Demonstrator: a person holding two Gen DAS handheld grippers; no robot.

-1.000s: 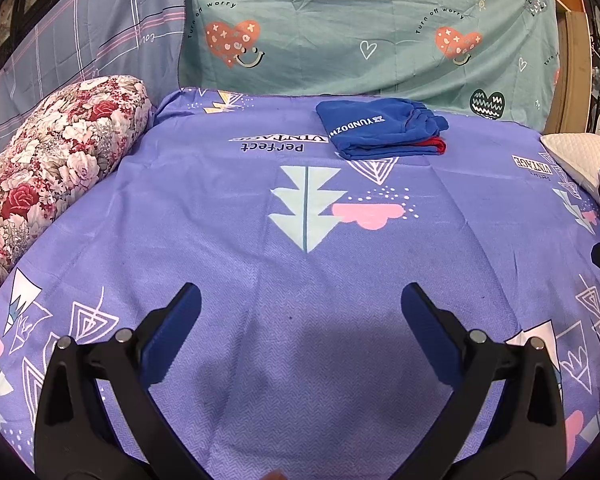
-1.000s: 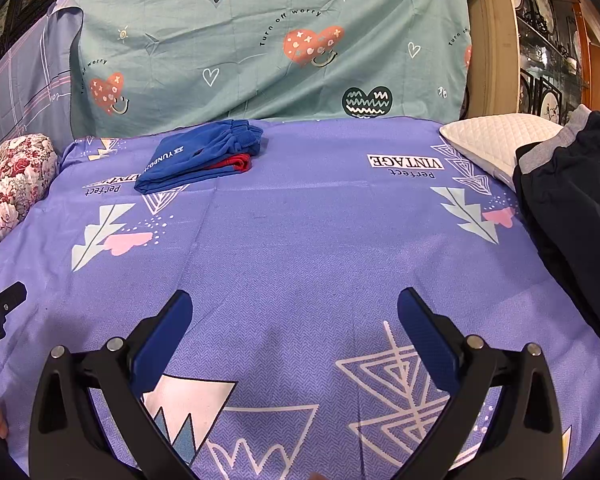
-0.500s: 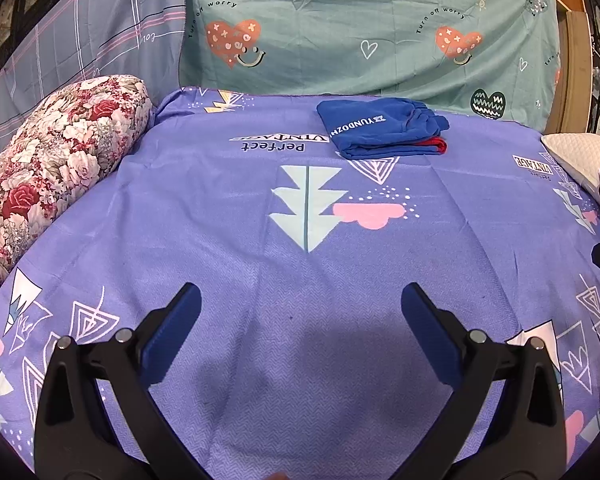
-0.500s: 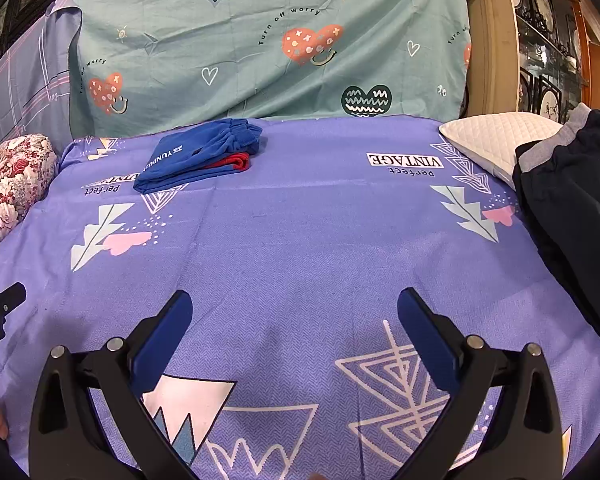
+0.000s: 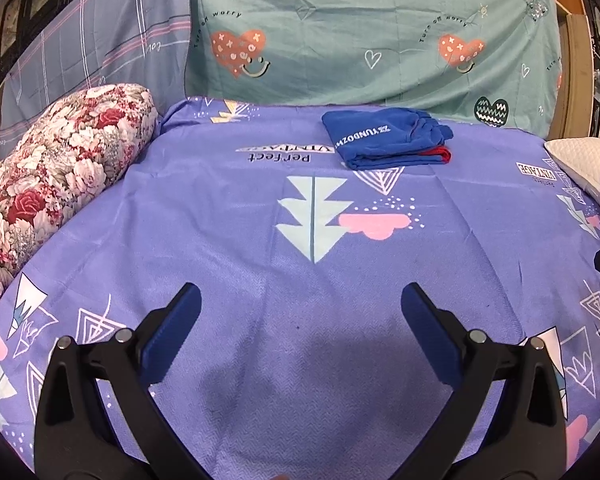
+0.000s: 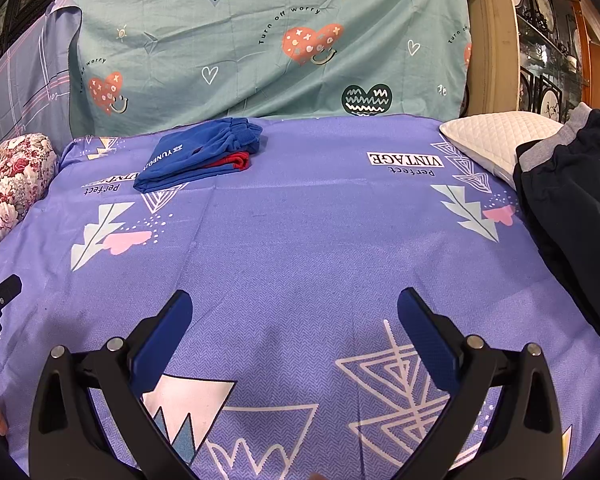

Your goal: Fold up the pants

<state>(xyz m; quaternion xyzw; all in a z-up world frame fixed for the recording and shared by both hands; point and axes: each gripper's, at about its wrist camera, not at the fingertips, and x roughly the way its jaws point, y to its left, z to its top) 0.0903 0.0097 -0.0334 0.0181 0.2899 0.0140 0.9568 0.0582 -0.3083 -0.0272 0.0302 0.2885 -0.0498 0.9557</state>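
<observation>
Your left gripper (image 5: 300,304) and right gripper (image 6: 294,310) hover level over the bed (image 5: 260,272), jaws spread wide, gripping nothing. The dark pants (image 6: 572,216) lie at your right, beside the white pillow (image 6: 496,136).

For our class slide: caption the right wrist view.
Open right gripper hovers over purple bedsheet; dark pants wait unfolded.

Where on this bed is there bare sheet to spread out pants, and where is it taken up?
Bare: the sheet's middle and near part, ahead of the open left gripper and right gripper. Taken: folded blue pants at the far edge, dark pants and white pillow on the right, floral bolster on the left.
</observation>
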